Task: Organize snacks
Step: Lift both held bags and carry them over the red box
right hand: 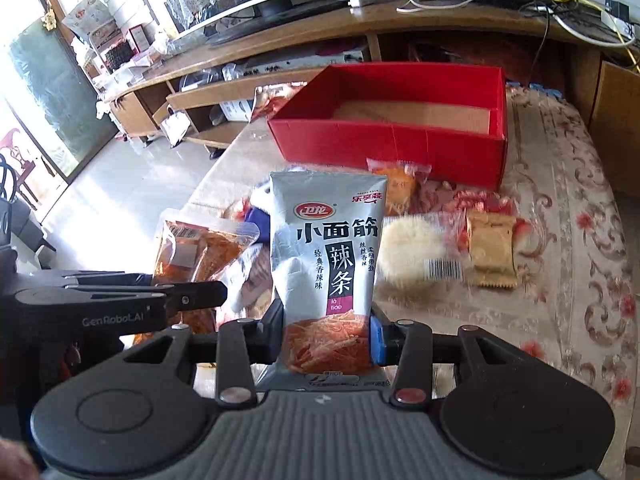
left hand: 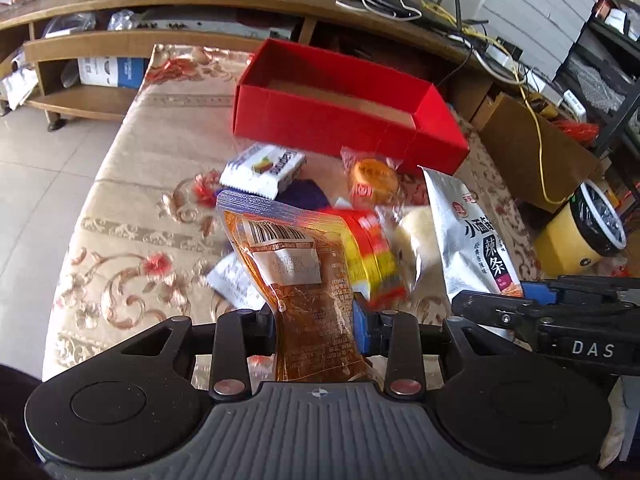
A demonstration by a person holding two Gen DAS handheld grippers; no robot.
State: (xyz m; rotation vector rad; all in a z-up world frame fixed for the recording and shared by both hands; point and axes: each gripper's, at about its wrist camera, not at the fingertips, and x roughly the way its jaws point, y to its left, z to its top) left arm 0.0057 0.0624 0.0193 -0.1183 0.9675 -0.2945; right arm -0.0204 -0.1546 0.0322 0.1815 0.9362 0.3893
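With both packets lifted off the patterned tabletop cloth, each gripper carries one snack toward the open red box at the far side. The left gripper has its jaws pinching the lower part of an orange transparent snack pouch, barcode side up, so the pouch stands forward along the fingers and should drop cleanly over the box wall. The right gripper has its jaws pinching a silver latiao packet near its bottom edge, label facing the camera, held upright for the same reason. The two grippers sit side by side, each visible at the edge of the other's view. The box looks bare inside, so sorting has probably only begun. Loose snacks lie between grippers and box: a white biscuit pack, an orange round cake in clear wrap, a pale fluffy pastry and a tan wrapped biscuit, the last two touching.
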